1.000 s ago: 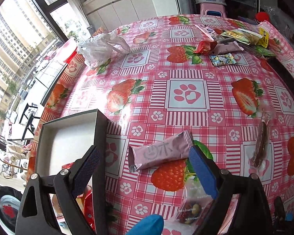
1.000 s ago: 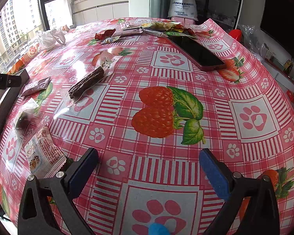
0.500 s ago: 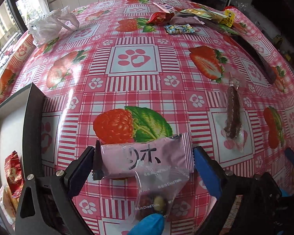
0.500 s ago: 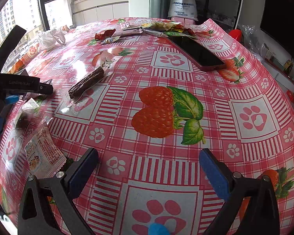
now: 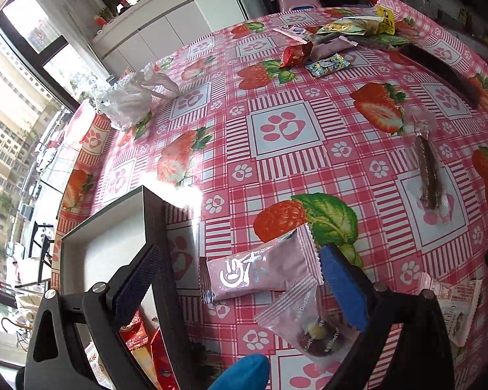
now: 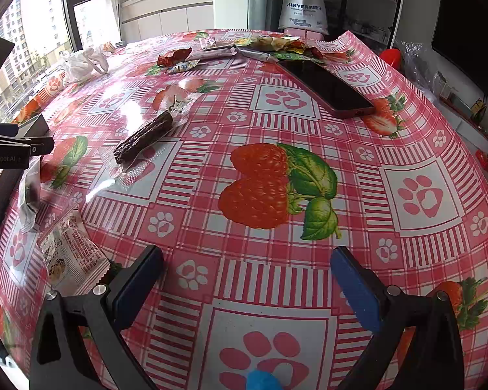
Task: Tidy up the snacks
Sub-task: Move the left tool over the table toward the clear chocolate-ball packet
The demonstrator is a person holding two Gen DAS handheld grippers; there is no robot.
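Observation:
My left gripper (image 5: 240,279) is open above the table, with a pink snack bar (image 5: 260,269) lying on the cloth between its fingers. A clear candy packet (image 5: 309,325) lies just nearer, under the right finger. A black box (image 5: 110,253) with a white inside stands at the left, with red snack packets (image 5: 140,341) in it. A dark stick in clear wrap (image 5: 427,172) lies to the right; it also shows in the right wrist view (image 6: 146,138). My right gripper (image 6: 245,276) is open and empty over bare cloth. A printed white packet (image 6: 70,253) lies by its left finger.
A pile of snacks (image 5: 335,42) lies at the far side of the table, also in the right wrist view (image 6: 244,48). A dark phone (image 6: 325,87) lies at the far right. A crumpled white bag (image 5: 130,97) sits at the far left. The left gripper's body (image 6: 6,152) shows at the left edge.
My left gripper has swung back and left, so the box is in view again; the pink bar still lies between its open fingers. The right gripper has not moved.

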